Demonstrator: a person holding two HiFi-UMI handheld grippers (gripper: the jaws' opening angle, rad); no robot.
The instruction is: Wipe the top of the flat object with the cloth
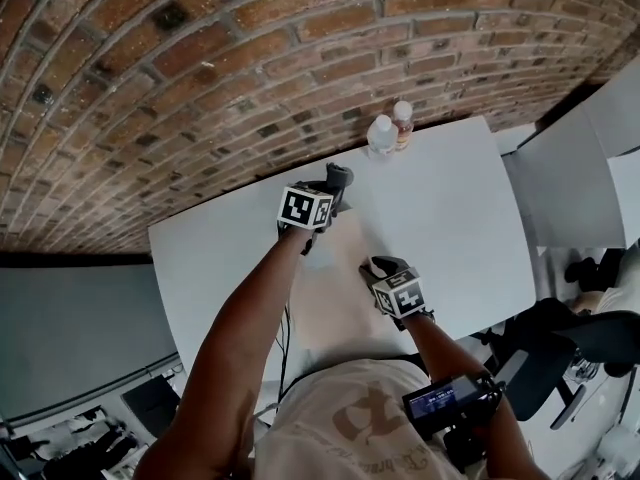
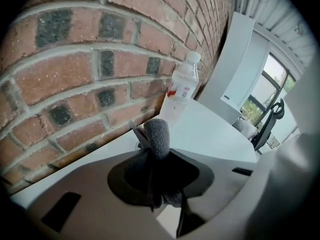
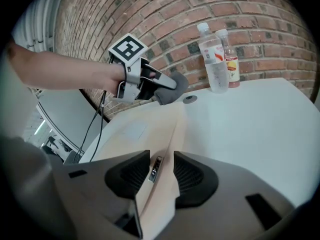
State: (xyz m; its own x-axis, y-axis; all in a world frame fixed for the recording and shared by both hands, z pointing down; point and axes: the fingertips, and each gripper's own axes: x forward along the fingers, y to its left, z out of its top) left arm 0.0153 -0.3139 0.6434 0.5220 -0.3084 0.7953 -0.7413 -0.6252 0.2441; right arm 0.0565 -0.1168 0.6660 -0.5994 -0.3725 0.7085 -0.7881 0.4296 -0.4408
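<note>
Head view shows a white table (image 1: 450, 218) against a brick wall (image 1: 150, 88), with a beige flat board (image 1: 328, 293) lying toward the table's front edge. The left gripper (image 1: 335, 186) is clamped on a grey cloth (image 2: 158, 136) over the board's far edge. The right gripper (image 1: 380, 268) is at the board's right edge with its jaws well apart astride that edge, and they seem not to press it. Two bottles (image 1: 381, 136) stand at the table's back edge.
</note>
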